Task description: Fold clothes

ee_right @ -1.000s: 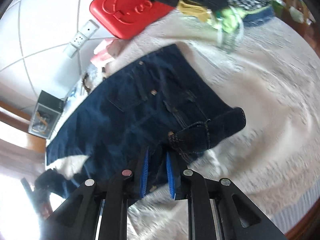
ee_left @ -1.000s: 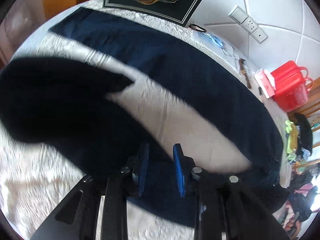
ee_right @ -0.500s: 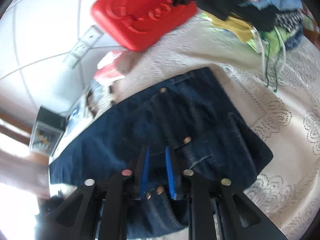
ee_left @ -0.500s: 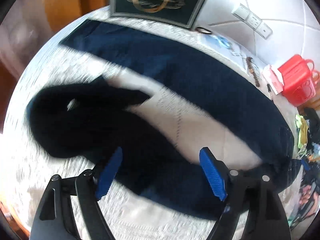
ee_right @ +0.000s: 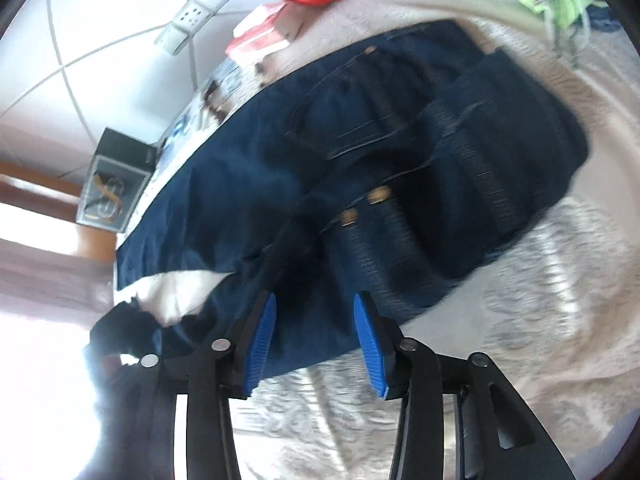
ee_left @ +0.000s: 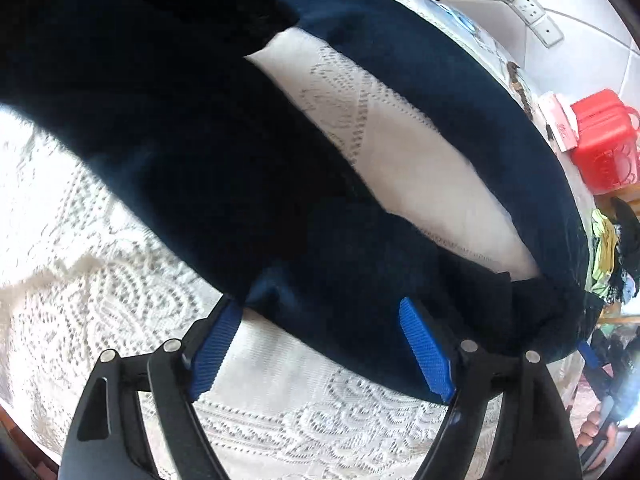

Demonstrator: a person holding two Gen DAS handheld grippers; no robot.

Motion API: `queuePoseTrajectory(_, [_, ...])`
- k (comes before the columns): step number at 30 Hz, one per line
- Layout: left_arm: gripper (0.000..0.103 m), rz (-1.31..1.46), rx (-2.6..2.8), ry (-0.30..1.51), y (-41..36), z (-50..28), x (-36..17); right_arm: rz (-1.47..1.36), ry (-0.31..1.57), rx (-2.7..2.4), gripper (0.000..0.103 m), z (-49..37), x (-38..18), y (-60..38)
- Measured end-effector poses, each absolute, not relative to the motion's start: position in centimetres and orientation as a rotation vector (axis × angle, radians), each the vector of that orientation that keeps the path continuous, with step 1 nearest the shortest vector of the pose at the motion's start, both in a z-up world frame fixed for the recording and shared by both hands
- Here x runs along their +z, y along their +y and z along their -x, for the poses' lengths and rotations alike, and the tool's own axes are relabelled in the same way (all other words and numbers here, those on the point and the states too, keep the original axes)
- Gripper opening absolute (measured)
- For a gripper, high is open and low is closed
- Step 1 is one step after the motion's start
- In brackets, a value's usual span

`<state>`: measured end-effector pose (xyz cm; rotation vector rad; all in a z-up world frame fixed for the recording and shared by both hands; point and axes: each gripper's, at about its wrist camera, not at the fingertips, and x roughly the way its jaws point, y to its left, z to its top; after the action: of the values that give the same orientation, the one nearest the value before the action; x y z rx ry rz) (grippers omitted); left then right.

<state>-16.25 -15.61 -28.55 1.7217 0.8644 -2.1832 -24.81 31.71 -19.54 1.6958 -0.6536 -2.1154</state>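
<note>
- One pair of dark jeans [ee_left: 420, 92] is counted, spread on one lace tablecloth [ee_left: 120, 320]; two legs are seen
- Two brass rivets [ee_right: 362, 206] are counted on the jeans, near the waist; a third [ee_right: 370, 50] is seen farther up
- One red plastic case [ee_left: 600, 140] is counted beyond the jeans; one pink box [ee_left: 558, 122] is seen just beside it
- One framed picture [ee_right: 114, 184] is counted beyond the jeans' hem end
- One wall socket strip [ee_right: 200, 12] is counted above the jeans; one heap of mixed clothes [ee_left: 612, 248] is seen past the waist
</note>
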Motion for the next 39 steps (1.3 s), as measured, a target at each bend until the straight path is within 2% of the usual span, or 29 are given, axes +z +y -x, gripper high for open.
queuePoseTrajectory(2, [0.068, -1.701, -2.178, 0.860, -15.9, 16.3, -28.4, -1.698, -0.637, -2.085, 0.048, 25.2, -20.1, 29.7])
queuePoseTrajectory(4, [0.028, -1.682, -2.170, 0.826, -16.3, 16.4, -28.1, -1.713, -0.609, -2.060, 0.048, 25.8, -21.0, 27.6])
queuePoseTrajectory(5, [0.022, -1.673, -2.169, 0.834, -16.7, 16.4, -27.8, -1.718, -0.600, -2.034, 0.048, 26.2, -21.7, 26.3])
queuePoseTrajectory(7, [0.016, -1.666, -2.176, 0.886, -17.4, 16.8, -27.5, -1.719, -0.610, -1.961, 0.038, 26.9, -23.2, 24.2])
queuePoseTrajectory(8, [0.015, -1.667, -2.200, 0.850, -17.3, 17.5, -26.9, -1.737, -0.609, -1.932, 0.014, 27.3, -23.7, 23.4])
queuePoseTrajectory(9, [0.014, -1.656, -2.223, 0.805, -17.2, 18.2, -26.2, -1.747, -0.595, -1.928, 0.010, 27.7, -24.0, 22.8])
queuePoseTrajectory(12, [0.013, -1.593, -2.328, 0.662, -17.3, 21.3, -23.1, -1.647, -0.632, -1.952, 0.009, 29.5, -22.3, 22.5])
queuePoseTrajectory(14, [0.014, -1.557, -2.398, 0.623, -18.0, 24.5, -21.0, -1.551, -0.715, -1.993, 0.009, 31.6, -20.4, 23.6])
queuePoseTrajectory(16, [0.029, -1.536, -2.460, 0.643, -18.8, 27.8, -19.6, -1.491, -0.793, -2.051, 0.009, 34.2, -18.9, 25.0])
queuePoseTrajectory(18, [0.033, -1.518, -2.475, 0.596, -19.3, 31.3, -17.9, -1.490, -0.856, -2.099, 0.011, 37.1, -18.7, 26.0])
queuePoseTrajectory(20, [0.049, -1.460, -2.484, 0.490, -19.5, 33.3, -15.6, -1.561, -0.874, -2.141, 0.013, 39.9, -19.5, 26.4])
queuePoseTrajectory(21, [0.065, -1.435, -2.495, 0.455, -19.4, 33.8, -14.8, -1.614, -0.858, -2.147, 0.014, 40.9, -20.0, 26.4])
queuePoseTrajectory(22, [0.076, -1.407, -2.509, 0.431, -19.4, 33.9, -13.9, -1.656, -0.853, -2.131, 0.014, 41.5, -20.5, 26.4])
queuePoseTrajectory(24, [0.083, -1.365, -2.523, 0.397, -20.0, 33.0, -12.9, -1.680, -0.859, -2.091, 0.016, 41.8, -20.9, 27.1])
queuePoseTrajectory(26, [0.083, -1.371, -2.502, 0.370, -20.5, 31.2, -13.1, -1.656, -0.820, -2.080, 0.020, 41.1, -20.1, 27.3])
queuePoseTrajectory(30, [0.083, -1.386, -2.358, 0.364, -23.4, 26.0, -16.2, -1.600, -0.747, -2.082, 0.035, 38.0, -17.8, 29.6])
queuePoseTrajectory(35, [0.083, -1.417, -2.191, 0.527, -28.7, 21.2, -21.4, -1.597, -0.694, -2.171, 0.041, 34.0, -15.5, 33.9])
queuePoseTrajectory(39, [0.083, -1.439, -2.141, 0.532, -30.4, 20.3, -24.6, -1.644, -0.696, -2.193, 0.041, 32.0, -16.1, 36.1])
